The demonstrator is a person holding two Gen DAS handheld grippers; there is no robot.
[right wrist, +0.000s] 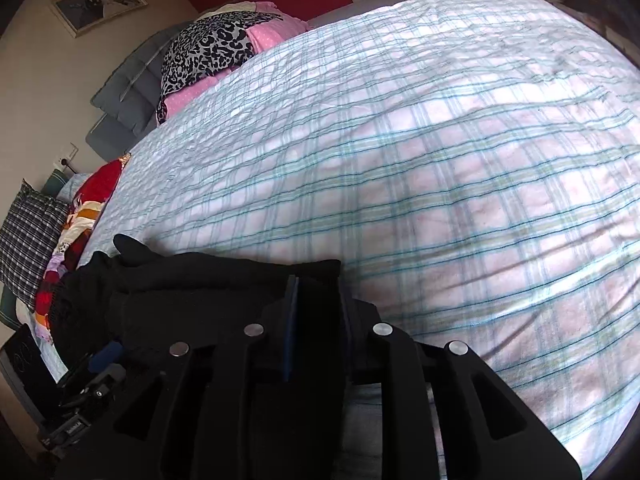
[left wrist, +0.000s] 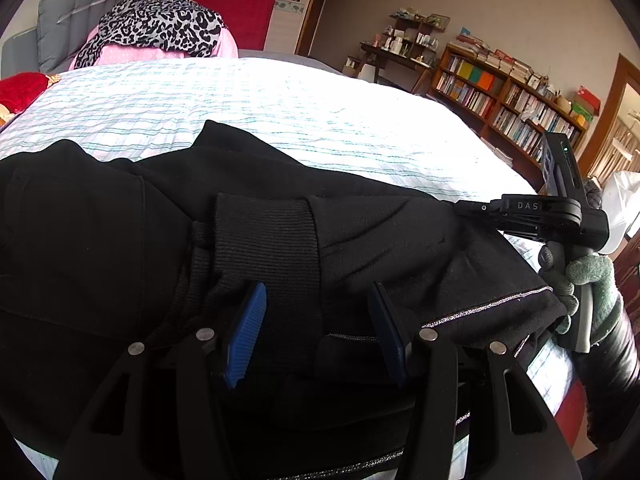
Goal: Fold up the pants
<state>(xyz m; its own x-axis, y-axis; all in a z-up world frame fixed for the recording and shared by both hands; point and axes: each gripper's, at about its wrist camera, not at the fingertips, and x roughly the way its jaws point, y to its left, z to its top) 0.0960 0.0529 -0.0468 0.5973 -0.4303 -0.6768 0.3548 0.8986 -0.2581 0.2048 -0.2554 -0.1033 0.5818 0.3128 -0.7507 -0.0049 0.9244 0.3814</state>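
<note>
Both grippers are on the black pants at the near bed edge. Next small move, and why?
Probably lift both grippers together and carry the edge away over the bed. The left gripper straddles the ribbed cuff, and the right gripper has black pants fabric between narrow jaws. The checked bedspread beyond is free for the fold.

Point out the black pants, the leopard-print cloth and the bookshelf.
black pants (left wrist: 276, 236), left wrist view, on the ribbed cuff.
leopard-print cloth (left wrist: 160, 24), left wrist view, on its patterned middle.
bookshelf (left wrist: 508, 100), left wrist view, on the rows of books.
</note>
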